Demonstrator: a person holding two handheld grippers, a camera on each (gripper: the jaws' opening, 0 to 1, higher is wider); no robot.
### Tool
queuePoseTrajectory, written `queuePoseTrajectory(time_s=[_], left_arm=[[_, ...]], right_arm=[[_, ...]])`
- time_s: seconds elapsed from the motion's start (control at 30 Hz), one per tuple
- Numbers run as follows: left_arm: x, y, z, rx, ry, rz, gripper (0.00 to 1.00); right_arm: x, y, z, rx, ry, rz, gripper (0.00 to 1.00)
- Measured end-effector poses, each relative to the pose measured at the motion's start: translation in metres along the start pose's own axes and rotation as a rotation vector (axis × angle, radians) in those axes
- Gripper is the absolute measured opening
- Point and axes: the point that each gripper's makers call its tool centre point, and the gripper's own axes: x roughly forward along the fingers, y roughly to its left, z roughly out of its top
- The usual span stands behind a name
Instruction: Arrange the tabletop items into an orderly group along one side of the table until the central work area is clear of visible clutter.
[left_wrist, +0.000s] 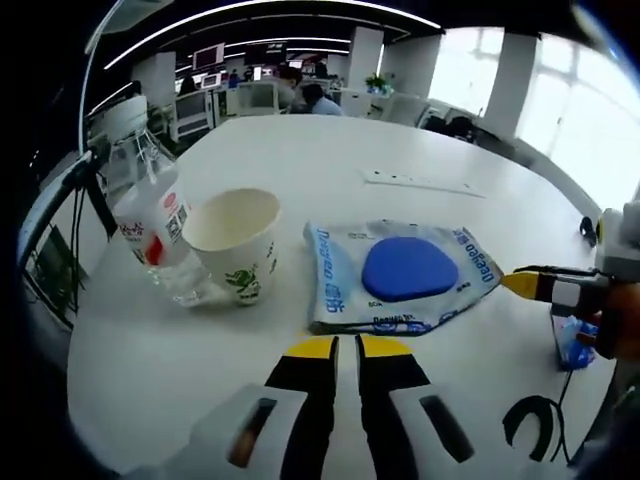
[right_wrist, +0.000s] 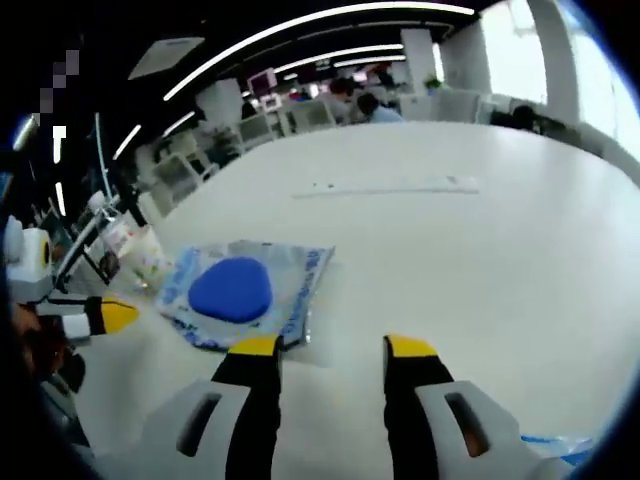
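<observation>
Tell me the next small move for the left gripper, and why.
Probably ease the left gripper forward to the near edge of the blue packet and take it. The jaws look almost closed and empty, so they would need opening first. The packet lies flat just ahead, while the paper cup and bottle already stand together at the table's side.

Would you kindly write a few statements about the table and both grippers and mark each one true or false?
1. The paper cup stands upright beside the plastic bottle. True.
2. The blue pad in the clear packet lies inside the cup. False: the packet lies flat on the white table, beside the cup.
3. The left gripper has its jaws nearly closed on nothing. True.
4. The right gripper is clamped on the packet. False: its jaws stand apart, empty.
</observation>
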Motion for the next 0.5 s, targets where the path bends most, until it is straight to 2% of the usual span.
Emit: queuePoseTrajectory(time_s=[0.23, 0.5], left_arm=[[-0.004, -0.01, -0.001, 0.0, -0.028, -0.04, 0.14], [-0.011, -0.02, -0.005, 0.019, -0.06, -0.086, 0.19]], right_arm=[[-0.01, 0.007, -0.009, -0.06, 0.004, 0.034, 0.49], [-0.025, 0.009, -0.012, -0.067, -0.015, 0.05, 0.53]])
